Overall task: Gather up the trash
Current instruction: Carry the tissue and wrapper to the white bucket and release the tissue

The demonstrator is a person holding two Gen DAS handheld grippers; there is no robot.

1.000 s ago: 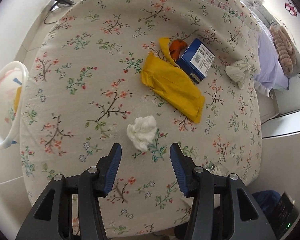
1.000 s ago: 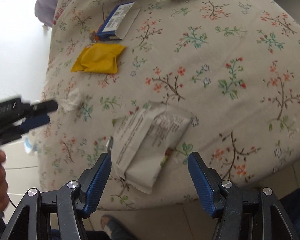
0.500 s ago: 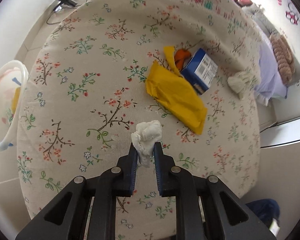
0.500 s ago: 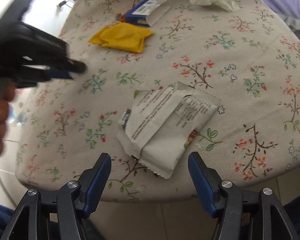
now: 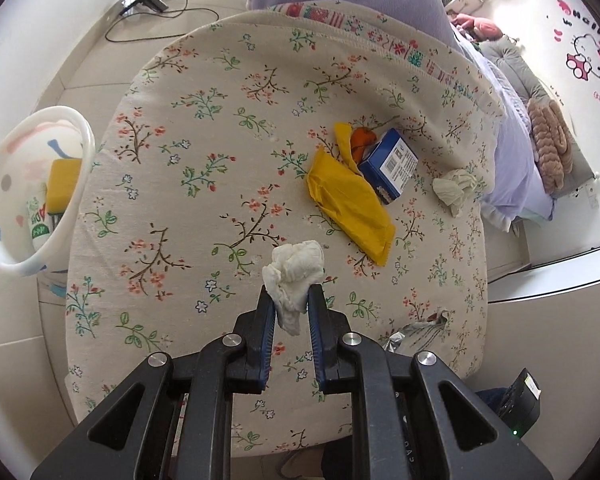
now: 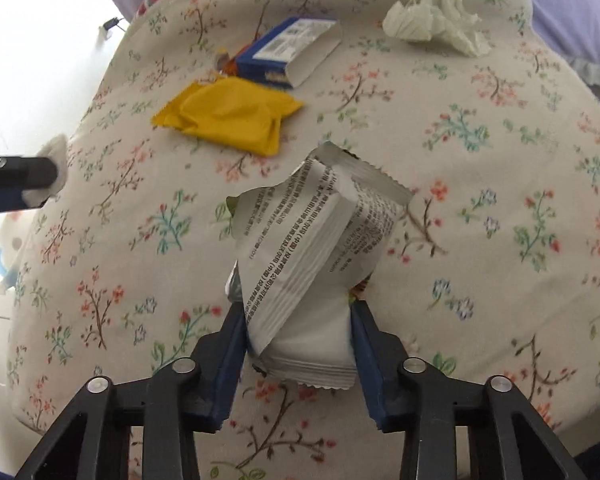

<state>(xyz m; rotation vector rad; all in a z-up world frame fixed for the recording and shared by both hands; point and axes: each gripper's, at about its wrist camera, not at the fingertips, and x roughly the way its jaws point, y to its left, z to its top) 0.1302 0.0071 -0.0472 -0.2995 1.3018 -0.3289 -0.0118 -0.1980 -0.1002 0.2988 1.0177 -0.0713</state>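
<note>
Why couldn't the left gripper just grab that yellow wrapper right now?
Probably not yet: the left gripper is already shut on a crumpled white tissue. The yellow wrapper lies uncovered on the floral cloth, so only that tissue hinders it.

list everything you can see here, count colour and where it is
crumpled tissue: 1, white, held in left tongs
printed wrapper: 1, white, between right tongs
yellow wrapper: 1, yellow, on cloth beside blue box
blue box: 1, blue and white, mid cloth
orange scrap: 1, orange, behind yellow wrapper
loose tissue: 1, off-white, right edge of cloth
floral cloth: 1, beige, covers the surface
bin: 1, white, left of cloth, items inside
left tongs: 1, black and blue, shut on crumpled tissue
right tongs: 1, black and blue, closing on printed wrapper
</note>
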